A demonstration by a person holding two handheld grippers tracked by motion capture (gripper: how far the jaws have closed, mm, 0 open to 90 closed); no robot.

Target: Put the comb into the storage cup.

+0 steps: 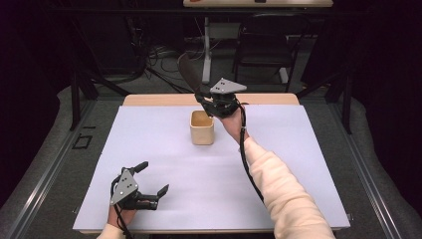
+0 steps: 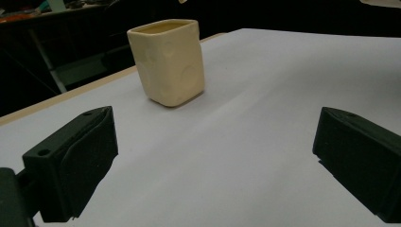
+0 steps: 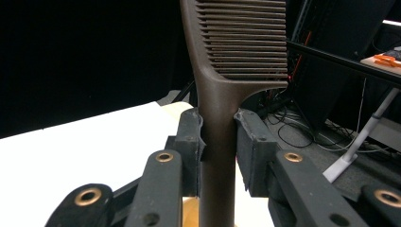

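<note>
While a dark room of cables and stands surrounds it, the white paper-covered table [image 1: 164,199] bears one cream square ceramic cup [image 1: 202,127] near centre — nothing visible inside. At its one o'clock, the right gripper [image 1: 205,99] is clamped on a dark brown plastic comb [image 3: 222,85], teeth upward. At seven o'clock, the left gripper [image 1: 152,178] rests — jaws apart.

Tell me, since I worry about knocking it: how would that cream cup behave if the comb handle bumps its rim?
The cream cup looks thick-walled and squarish with a flat base, so it probably slides rather than rolls. It stands taller than wide and looks empty, so a high bump might tip it. The brown comb, clamped in the right gripper, looks stiff and unlikely to flex.
</note>
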